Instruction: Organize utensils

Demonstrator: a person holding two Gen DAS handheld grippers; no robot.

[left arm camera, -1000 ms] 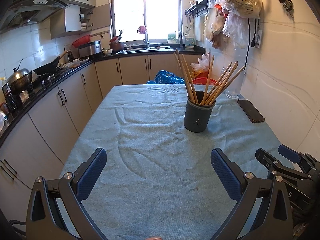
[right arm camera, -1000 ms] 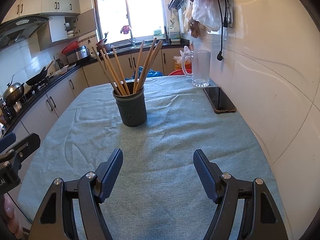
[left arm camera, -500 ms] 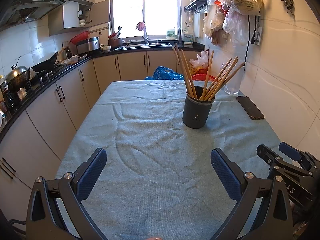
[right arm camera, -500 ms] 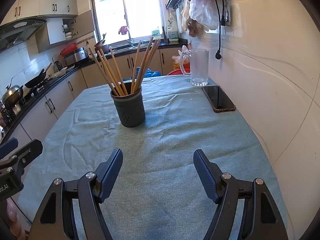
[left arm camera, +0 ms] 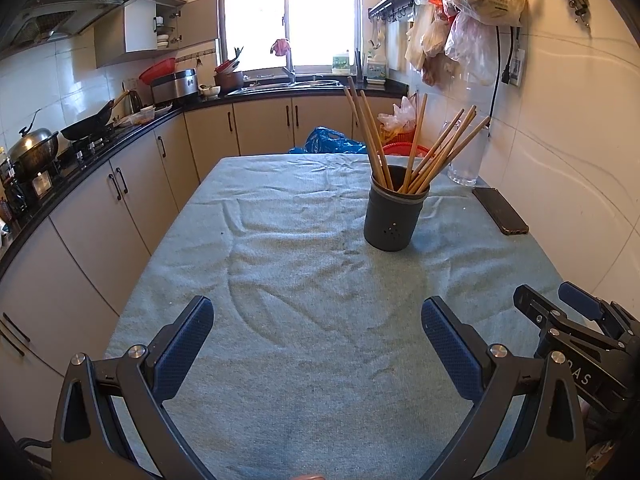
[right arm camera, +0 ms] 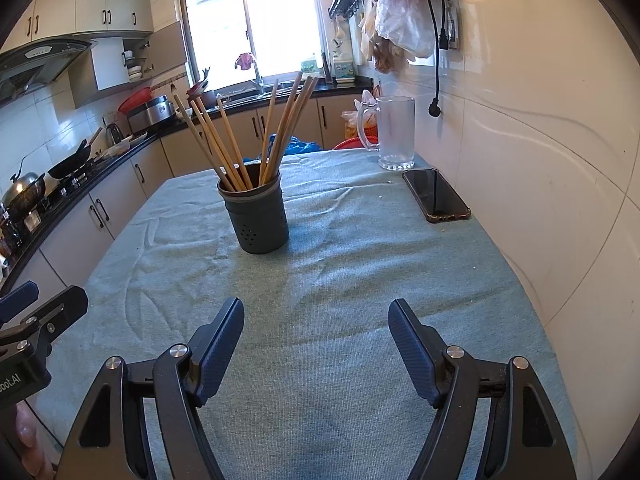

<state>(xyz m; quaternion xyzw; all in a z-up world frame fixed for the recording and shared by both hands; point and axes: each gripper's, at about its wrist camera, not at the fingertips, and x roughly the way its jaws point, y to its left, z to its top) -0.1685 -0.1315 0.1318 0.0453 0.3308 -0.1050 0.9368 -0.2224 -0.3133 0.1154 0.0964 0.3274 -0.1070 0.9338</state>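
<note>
A dark grey holder (left arm camera: 394, 214) (right arm camera: 256, 218) stands upright on the green-clothed table (left arm camera: 304, 280) (right arm camera: 360, 264). Several wooden chopsticks (left arm camera: 416, 152) (right arm camera: 248, 136) lean out of it in a fan. My left gripper (left arm camera: 316, 318) hovers open over the near part of the cloth, well short of the holder, nothing between its blue pads. My right gripper (right arm camera: 316, 318) is open too, with nothing between its pads, the holder ahead and slightly left. In the left wrist view the right gripper (left arm camera: 560, 304) shows at the lower right edge.
A black phone (right arm camera: 436, 196) (left arm camera: 500, 210) lies near the wall on the right. Behind it stands a clear glass mug (right arm camera: 394, 138). White tiled wall runs along the table's right side. Kitchen cabinets and a stove with a wok (left arm camera: 84, 128) line the left.
Both views drifted slightly, so the holder sits a little lower in the pictures. Both grippers stay open and hold nothing.
</note>
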